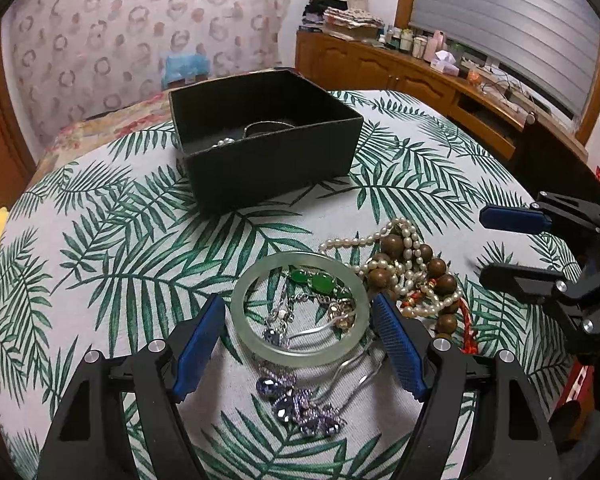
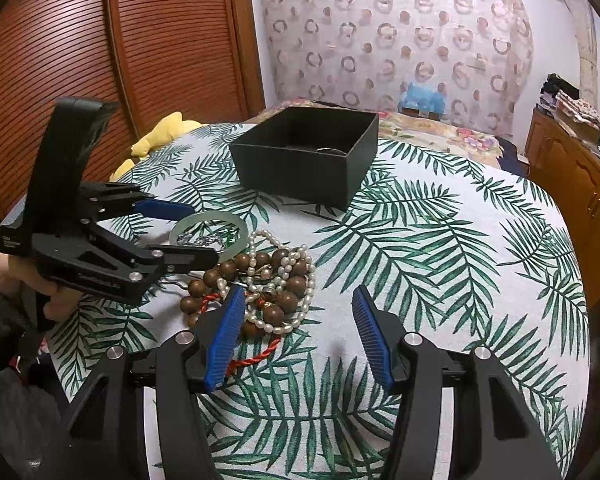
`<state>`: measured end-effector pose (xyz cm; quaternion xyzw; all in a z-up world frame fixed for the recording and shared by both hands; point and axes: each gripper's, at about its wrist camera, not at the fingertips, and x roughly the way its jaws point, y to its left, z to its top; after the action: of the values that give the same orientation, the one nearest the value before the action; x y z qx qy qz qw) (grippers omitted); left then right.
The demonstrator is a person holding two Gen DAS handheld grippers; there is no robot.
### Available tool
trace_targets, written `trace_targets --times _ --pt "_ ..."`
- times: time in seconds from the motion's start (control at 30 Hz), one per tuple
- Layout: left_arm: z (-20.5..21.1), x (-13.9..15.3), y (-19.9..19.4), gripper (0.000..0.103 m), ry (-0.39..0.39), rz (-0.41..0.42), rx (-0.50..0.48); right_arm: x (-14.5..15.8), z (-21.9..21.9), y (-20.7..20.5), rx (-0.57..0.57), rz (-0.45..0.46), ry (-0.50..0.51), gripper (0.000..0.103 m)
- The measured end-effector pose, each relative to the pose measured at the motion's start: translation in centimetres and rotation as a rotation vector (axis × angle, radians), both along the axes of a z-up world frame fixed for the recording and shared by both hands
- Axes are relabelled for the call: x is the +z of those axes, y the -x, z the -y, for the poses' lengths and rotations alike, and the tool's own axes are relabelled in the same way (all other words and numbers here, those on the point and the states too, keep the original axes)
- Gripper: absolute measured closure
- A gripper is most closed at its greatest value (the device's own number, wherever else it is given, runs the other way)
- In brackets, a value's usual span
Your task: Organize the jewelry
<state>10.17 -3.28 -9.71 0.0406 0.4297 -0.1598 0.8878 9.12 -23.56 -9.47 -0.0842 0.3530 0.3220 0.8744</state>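
The jade bangle (image 1: 300, 307) is framed flat on the tabletop (image 1: 400, 184) between the spread, empty left claw (image 1: 298, 354), nearer than the right claw (image 2: 298, 338), likewise spread and empty.

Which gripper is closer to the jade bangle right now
Left. The left gripper straddles the jade bangle, jaws open; the right gripper sits apart beside the bead pile.

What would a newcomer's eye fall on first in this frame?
Probably the heap of jewelry on the leaf-print cloth: a pale green bangle framed by the open left gripper, with pearls and wooden beads tangled to its right. Behind stands an open black box with a few pieces inside.
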Motion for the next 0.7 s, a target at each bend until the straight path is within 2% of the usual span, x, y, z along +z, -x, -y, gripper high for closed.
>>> trace_targets --times 0.1,0.17,0.23,0.47,0.7 --pt "-0.1 -0.4 -0.4 0.031 0.003 -0.014 0.001 0.0 -0.4 -0.1 0.006 0.0 0.005 0.045" --pt "0.0 -0.4 -0.3 0.034 0.012 -0.011 -0.004 0.0 -0.6 -0.2 0.009 -0.001 0.009 0.045" --pt "0.0 -0.1 0.1 0.034 0.015 0.011 -0.004 -0.1 -0.7 -0.3 0.013 -0.004 0.009 0.05" --pt "-1.0 2.3 2.6 0.035 0.071 0.088 0.013 -0.7 -1.4 -0.7 0.017 -0.023 0.021 0.056" --pt "-1.2 3.2 4.5 0.034 0.096 0.112 0.019 -0.5 -2.3 0.2 0.064 -0.024 0.028 0.061"
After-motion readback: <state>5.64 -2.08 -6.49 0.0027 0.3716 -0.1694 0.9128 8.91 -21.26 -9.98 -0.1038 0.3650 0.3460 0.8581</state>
